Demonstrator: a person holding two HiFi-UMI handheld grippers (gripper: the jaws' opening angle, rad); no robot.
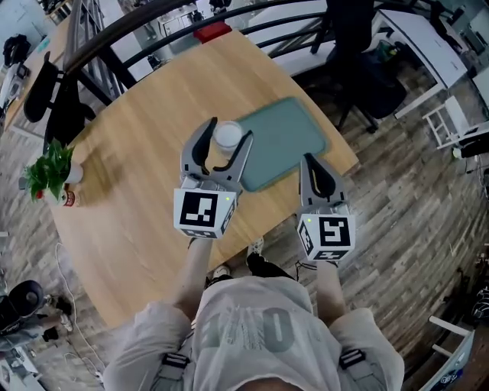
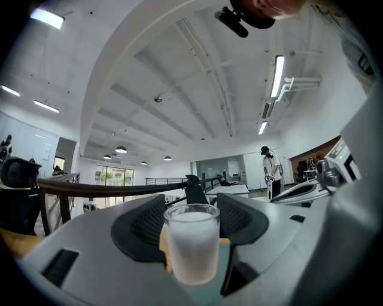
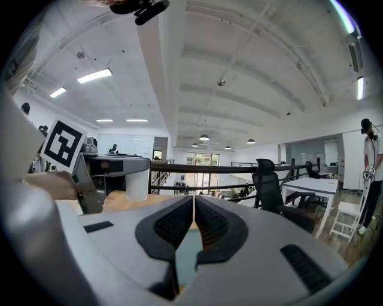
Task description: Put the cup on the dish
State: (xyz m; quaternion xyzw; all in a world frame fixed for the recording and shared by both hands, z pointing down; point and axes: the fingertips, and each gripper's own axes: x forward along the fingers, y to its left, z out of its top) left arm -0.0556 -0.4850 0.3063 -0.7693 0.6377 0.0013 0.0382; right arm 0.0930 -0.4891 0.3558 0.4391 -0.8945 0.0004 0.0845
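Note:
A frosted white cup (image 1: pixel 228 137) sits between the jaws of my left gripper (image 1: pixel 229 130), which is shut on the cup. The cup is over the left end of the teal dish (image 1: pixel 286 141), a flat tray on the round wooden table (image 1: pixel 137 137). In the left gripper view the cup (image 2: pixel 191 248) stands upright between the dark pads (image 2: pixel 140 230). Whether it rests on the dish or hangs above it I cannot tell. My right gripper (image 1: pixel 312 162) is shut on nothing, near the dish's front right corner. From the right gripper view the cup (image 3: pixel 137 184) shows at the left.
A potted plant (image 1: pixel 50 174) stands at the table's left edge. A red object (image 1: pixel 212 32) lies at the far rim by a dark railing (image 1: pixel 153 23). An office chair (image 1: pixel 367 69) stands beyond the table's right side. The table's edge runs just under the right gripper.

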